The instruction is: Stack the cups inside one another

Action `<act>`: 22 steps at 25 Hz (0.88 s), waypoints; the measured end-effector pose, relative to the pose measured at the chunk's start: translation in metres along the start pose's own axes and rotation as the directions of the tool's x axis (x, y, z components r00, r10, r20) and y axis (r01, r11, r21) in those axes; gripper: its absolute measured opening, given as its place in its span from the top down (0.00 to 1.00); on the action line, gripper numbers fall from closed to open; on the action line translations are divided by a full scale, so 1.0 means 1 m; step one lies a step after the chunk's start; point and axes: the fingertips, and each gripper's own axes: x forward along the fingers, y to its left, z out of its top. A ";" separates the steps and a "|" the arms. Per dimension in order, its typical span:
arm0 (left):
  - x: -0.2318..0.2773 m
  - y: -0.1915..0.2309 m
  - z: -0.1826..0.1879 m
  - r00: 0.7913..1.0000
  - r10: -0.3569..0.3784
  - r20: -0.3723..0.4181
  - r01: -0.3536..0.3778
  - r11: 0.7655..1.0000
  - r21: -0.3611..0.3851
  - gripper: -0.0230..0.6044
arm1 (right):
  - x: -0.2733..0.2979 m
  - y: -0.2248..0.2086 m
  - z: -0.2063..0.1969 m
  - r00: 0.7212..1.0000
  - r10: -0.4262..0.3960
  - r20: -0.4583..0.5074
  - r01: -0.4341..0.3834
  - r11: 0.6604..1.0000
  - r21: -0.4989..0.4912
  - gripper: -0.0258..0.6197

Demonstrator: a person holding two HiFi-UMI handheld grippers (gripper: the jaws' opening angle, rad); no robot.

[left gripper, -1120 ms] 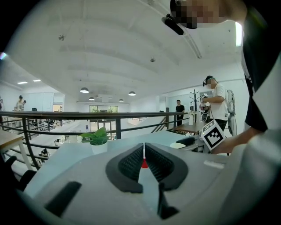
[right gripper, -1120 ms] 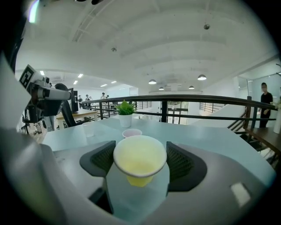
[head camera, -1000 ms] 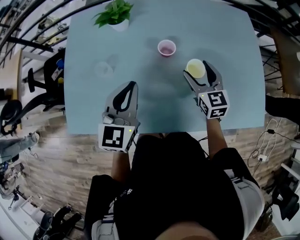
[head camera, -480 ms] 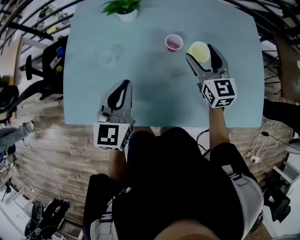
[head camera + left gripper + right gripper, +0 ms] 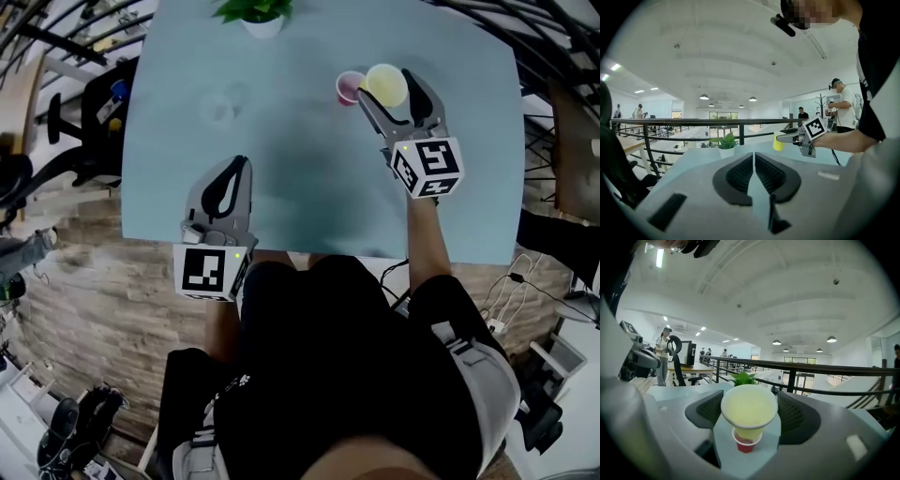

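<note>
A yellow cup (image 5: 386, 84) is hovering mouth-up just above an upright pink cup (image 5: 347, 89); 1 clear cup (image 5: 217, 109) is standing well apart.

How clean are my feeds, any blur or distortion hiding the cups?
Head view: fisheye bows the table edges, and the clear cup is faint against it. Right gripper view: yellow cup in the right tongs is sharp, corners dark. Left gripper view: sharp, corners dark.

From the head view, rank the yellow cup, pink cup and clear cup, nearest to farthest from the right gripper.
1. Yellow cup, between the fingers of the right gripper.
2. Pink cup, just left of it.
3. Clear cup, far left on the table.
</note>
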 end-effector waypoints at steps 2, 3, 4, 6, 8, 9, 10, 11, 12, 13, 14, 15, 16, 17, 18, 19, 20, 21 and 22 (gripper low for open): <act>-0.002 0.007 0.000 1.000 0.022 0.000 -0.022 1.000 -0.004 0.94 | 0.010 0.000 -0.002 1.000 0.009 -0.007 -0.009 1.000 -0.001 0.40; -0.003 0.011 0.000 0.999 0.032 0.000 -0.032 0.999 -0.004 0.94 | 0.014 0.001 -0.004 1.000 0.013 -0.011 -0.013 1.000 0.001 0.40; -0.004 0.014 -0.001 0.999 0.041 -0.002 -0.041 0.999 -0.006 0.94 | 0.018 0.001 -0.007 1.000 0.018 -0.016 -0.018 1.000 0.003 0.40; -0.005 0.019 -0.003 0.998 0.057 -0.010 -0.057 0.998 -0.011 0.94 | 0.025 0.002 -0.012 0.999 0.027 -0.025 -0.027 1.000 0.011 0.39; -0.005 0.022 -0.006 0.997 0.070 -0.014 -0.070 0.997 -0.018 0.94 | 0.031 0.002 -0.018 0.999 0.036 -0.035 -0.035 0.999 0.015 0.39; -0.004 0.023 -0.006 0.997 0.075 -0.016 -0.075 0.997 -0.021 0.94 | 0.034 0.002 -0.021 0.998 0.039 -0.041 -0.039 0.999 0.016 0.39; -0.004 0.023 -0.006 0.997 0.079 -0.017 -0.080 0.997 -0.023 0.94 | 0.036 0.002 -0.025 0.998 0.043 -0.047 -0.042 0.999 0.018 0.39; -0.003 0.024 -0.006 0.996 0.083 -0.019 -0.083 0.996 -0.024 0.94 | 0.039 0.002 -0.028 0.998 0.046 -0.053 -0.045 0.999 0.022 0.39; -0.003 0.024 -0.006 0.996 0.086 -0.020 -0.086 0.996 -0.023 0.94 | 0.041 0.002 -0.031 0.997 0.050 -0.058 -0.048 0.998 0.026 0.39; -0.002 0.025 -0.006 0.996 0.089 -0.022 -0.089 0.996 -0.022 0.94 | 0.044 0.002 -0.034 0.997 0.054 -0.063 -0.052 0.998 0.030 0.39; -0.002 0.025 -0.006 0.996 0.091 -0.023 -0.092 0.996 -0.022 0.94 | 0.046 0.002 -0.037 0.996 0.058 -0.067 -0.056 0.998 0.033 0.39; -0.001 0.026 -0.006 0.995 0.094 -0.026 -0.095 0.995 -0.023 0.94 | 0.048 0.003 -0.040 0.995 0.062 -0.072 -0.059 0.998 0.035 0.39; -0.001 0.027 -0.007 0.995 0.097 -0.029 -0.098 0.995 -0.023 0.94 | 0.050 0.003 -0.042 0.995 0.065 -0.078 -0.062 0.997 0.037 0.39; -0.001 0.028 -0.007 0.994 0.100 -0.032 -0.101 0.995 -0.022 0.94 | 0.052 0.004 -0.045 0.994 0.068 -0.083 -0.065 0.997 0.039 0.39; -0.001 0.029 -0.007 0.994 0.103 -0.035 -0.104 0.994 -0.021 0.94 | 0.054 0.004 -0.047 0.994 0.071 -0.088 -0.067 0.997 0.041 0.39; -0.001 0.031 -0.008 0.994 0.106 -0.039 -0.107 0.994 -0.020 0.94 | 0.056 0.004 -0.050 0.993 0.073 -0.093 -0.069 0.997 0.044 0.39; -0.002 0.032 -0.008 0.993 0.110 -0.042 -0.111 0.994 -0.020 0.94 | 0.058 0.004 -0.053 0.992 0.075 -0.098 -0.071 0.996 0.045 0.39; -0.002 0.032 -0.009 0.992 0.115 -0.046 -0.116 0.993 -0.020 0.94 | 0.060 0.004 -0.056 0.992 0.075 -0.104 -0.071 0.996 0.047 0.39; -0.002 0.033 -0.009 0.992 0.119 -0.048 -0.120 0.993 -0.020 0.94 | 0.061 0.003 -0.060 0.991 0.075 -0.110 -0.070 0.996 0.049 0.39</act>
